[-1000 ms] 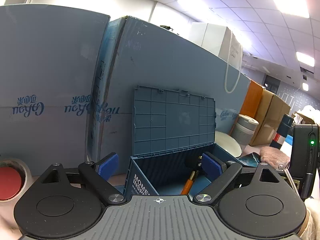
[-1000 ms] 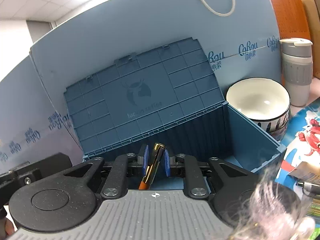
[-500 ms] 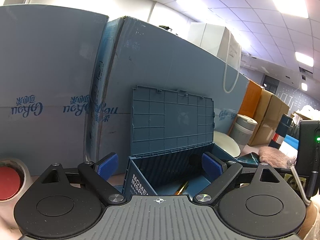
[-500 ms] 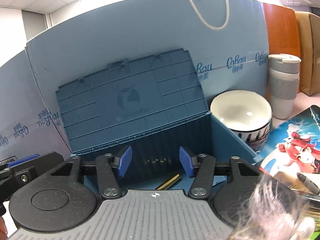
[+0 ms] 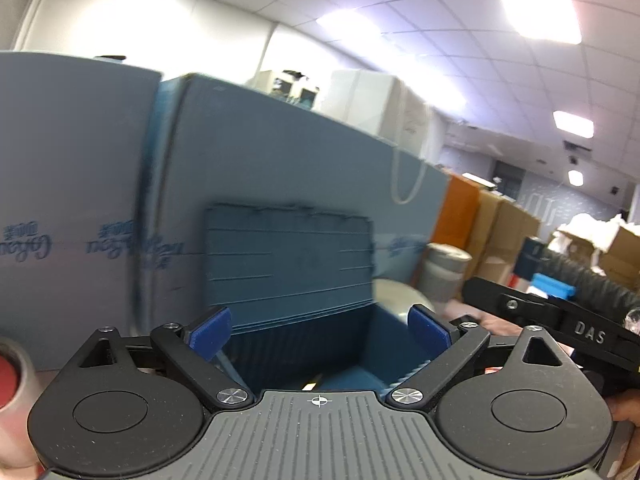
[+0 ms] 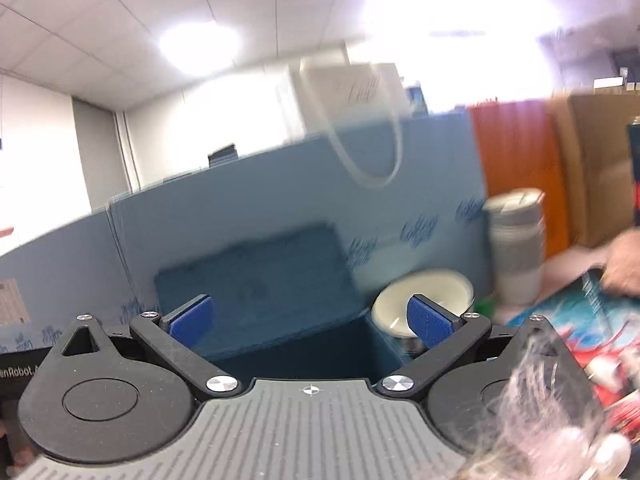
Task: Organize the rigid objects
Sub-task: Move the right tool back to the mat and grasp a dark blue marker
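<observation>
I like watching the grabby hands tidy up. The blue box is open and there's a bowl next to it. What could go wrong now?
1. The white bowl sits right beside the blue box, near the open right gripper; a swing that way might knock it.
2. The box's lid stands upright, leaning back; a bump could make it fall shut.
3. The grey tumbler stands tall beside the bowl, so it could tip.

the open box (image 6: 372,344) stood in front of a wall of large cartons (image 6: 248,216), its lid (image 6: 248,280) raised behind it against them. a bowl (image 6: 424,300) sat just right of the box, and a flask (image 6: 516,248) stood right of the bowl and further back. a printed mat (image 6: 580,320) lay on the table to the far right. a tape roll (image 5: 12,376) lay well left of the box.
</observation>
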{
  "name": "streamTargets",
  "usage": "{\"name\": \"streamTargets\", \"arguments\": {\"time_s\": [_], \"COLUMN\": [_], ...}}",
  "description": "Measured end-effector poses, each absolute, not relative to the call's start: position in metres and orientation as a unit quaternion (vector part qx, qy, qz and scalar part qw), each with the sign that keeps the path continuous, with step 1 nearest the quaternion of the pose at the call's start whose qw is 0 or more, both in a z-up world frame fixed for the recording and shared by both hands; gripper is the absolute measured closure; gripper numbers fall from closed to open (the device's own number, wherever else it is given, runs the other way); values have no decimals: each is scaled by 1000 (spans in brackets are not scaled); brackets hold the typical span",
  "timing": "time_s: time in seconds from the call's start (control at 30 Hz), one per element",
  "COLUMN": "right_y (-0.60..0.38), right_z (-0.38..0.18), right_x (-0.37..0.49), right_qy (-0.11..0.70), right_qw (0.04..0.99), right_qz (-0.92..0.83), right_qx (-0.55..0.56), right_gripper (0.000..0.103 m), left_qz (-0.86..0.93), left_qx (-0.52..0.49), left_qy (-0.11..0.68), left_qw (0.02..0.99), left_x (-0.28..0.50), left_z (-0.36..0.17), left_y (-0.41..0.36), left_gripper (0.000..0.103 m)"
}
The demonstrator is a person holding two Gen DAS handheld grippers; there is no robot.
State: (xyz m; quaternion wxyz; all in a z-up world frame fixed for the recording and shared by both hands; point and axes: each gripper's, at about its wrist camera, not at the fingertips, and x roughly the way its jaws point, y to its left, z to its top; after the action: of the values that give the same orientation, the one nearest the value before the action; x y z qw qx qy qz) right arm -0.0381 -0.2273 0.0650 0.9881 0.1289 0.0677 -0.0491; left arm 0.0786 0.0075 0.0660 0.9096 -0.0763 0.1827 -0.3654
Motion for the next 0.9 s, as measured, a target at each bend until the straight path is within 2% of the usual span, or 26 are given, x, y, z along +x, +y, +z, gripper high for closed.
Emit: {"name": "streamTargets", "arguments": {"time_s": [0.33,0.7,0.8,0.9], "right_y": [-273,-283,-277,-272], "right_z": [59,18,-2,-15], "right_x": [-100,-123,-118,-107], "right_qy": [61,195,230,259], "right_qw": [992,978,966,956], "right_qz": [-99,-8,4,29], "right_qx": [56,-68,-116,-136], "right_gripper": [0,0,4,15], "left_qz": [-442,-513,-508,-504], "left_qx": [-38,7,10,7], "left_qy": [170,226,230,229], "left_qw": [880,828,830,833], "left_x": [46,32,33,34], "left_z": [72,43,40,40], "left_y": [-26,-73,-72,-70], "left_gripper": [3,3,3,3]}}
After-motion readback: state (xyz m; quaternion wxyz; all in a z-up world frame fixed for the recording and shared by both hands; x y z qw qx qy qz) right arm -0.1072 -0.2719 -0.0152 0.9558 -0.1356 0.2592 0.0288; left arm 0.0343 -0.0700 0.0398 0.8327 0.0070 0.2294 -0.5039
